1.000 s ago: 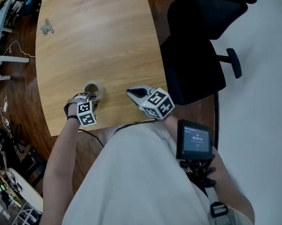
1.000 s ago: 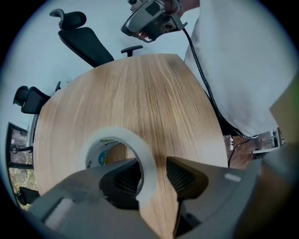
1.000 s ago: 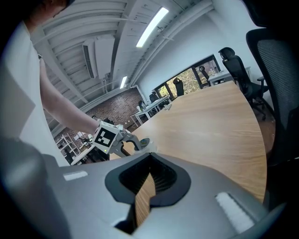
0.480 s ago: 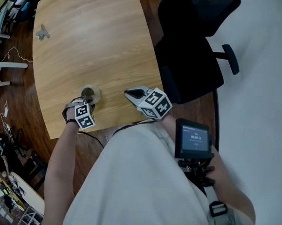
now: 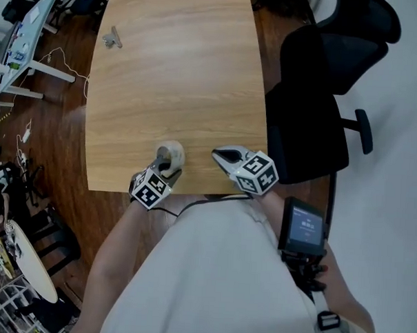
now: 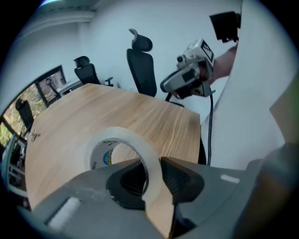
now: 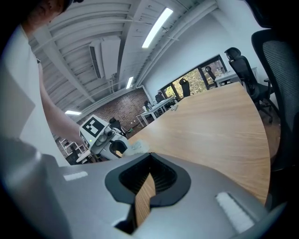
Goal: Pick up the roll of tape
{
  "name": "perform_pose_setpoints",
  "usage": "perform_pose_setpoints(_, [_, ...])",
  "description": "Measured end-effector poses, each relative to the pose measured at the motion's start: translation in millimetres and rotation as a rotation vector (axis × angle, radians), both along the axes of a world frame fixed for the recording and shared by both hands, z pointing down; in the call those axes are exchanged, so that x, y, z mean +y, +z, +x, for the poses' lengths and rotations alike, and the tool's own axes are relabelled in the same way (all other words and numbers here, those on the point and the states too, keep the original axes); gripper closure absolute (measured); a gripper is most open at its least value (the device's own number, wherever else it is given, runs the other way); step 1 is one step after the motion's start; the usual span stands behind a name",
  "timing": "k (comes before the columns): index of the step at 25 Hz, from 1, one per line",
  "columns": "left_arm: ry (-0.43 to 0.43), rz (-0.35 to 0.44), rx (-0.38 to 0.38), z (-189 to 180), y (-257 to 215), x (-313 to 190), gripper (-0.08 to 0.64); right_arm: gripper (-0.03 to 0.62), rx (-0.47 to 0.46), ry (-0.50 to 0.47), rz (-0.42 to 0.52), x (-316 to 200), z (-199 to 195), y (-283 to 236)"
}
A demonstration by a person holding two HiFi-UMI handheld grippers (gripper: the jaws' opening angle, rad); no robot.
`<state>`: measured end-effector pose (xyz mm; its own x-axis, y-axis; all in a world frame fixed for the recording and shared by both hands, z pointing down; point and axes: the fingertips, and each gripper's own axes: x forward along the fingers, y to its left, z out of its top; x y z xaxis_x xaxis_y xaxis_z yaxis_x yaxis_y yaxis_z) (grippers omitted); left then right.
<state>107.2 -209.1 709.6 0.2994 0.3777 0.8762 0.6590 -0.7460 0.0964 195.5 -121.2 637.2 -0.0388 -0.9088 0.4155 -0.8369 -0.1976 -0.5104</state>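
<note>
The roll of clear tape (image 5: 170, 153) with a printed core is near the wooden table's (image 5: 178, 78) front edge. In the left gripper view the roll of clear tape (image 6: 122, 140) stands tilted up, off the wood. My left gripper (image 6: 152, 172) is shut on its wall, one pad inside the ring and one outside. In the head view the left gripper (image 5: 168, 166) sits just behind the roll. My right gripper (image 5: 219, 154) hovers to the right over the table edge, jaws together with nothing between them. From the right gripper view (image 7: 148, 179) the left gripper (image 7: 100, 135) shows at left.
A small metal clip (image 5: 113, 38) lies at the table's far left corner. A black office chair (image 5: 322, 98) stands right of the table. Desks, cables and clutter line the floor at left (image 5: 17, 119). More chairs (image 6: 142, 65) stand beyond the table.
The left gripper's jaws closed on the roll's wall, and the roll went from lying flat to tilted up off the wood. The right gripper kept its place.
</note>
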Motion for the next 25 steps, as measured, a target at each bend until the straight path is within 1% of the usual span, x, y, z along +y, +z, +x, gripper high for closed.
perform_pose_setpoints(3, [-0.143,-0.151,0.067,-2,-26,14,0.458,0.584,0.014,-0.025,0.017,-5,-8,-6])
perform_pose_setpoints(5, [-0.247,-0.256,0.132,0,-43,20,0.459,0.584,0.032,-0.034,0.028,-6,-9,-11])
perform_pose_setpoints(7, [-0.338,-0.335,0.201,0,-61,20,0.459,0.584,0.055,-0.041,0.043,-9,-10,-20])
perform_pose_setpoints(9, [-0.396,-0.391,0.265,-5,-78,18,0.457,0.586,0.072,-0.043,0.066,-11,-15,-30])
perform_pose_setpoints(12, [-0.451,-0.453,0.365,-11,-104,12,0.457,0.584,0.103,-0.054,0.111,-14,-23,-53])
perform_pose_setpoints(15, [-0.53,-0.527,0.468,-14,-128,-2,0.457,0.584,0.144,-0.071,0.157,-18,-31,-76])
perform_pose_setpoints(17, [-0.577,-0.569,0.52,-20,-141,-12,0.457,0.584,0.161,-0.068,0.188,-21,-40,-89])
perform_pose_setpoints(20, [-0.618,-0.597,0.566,-30,-152,-18,0.457,0.584,0.182,-0.053,0.219,-22,-48,-101])
perform_pose_setpoints(25, [-0.649,-0.622,0.593,-51,-155,-17,0.456,0.585,0.207,-0.08,0.212,-25,-67,-106])
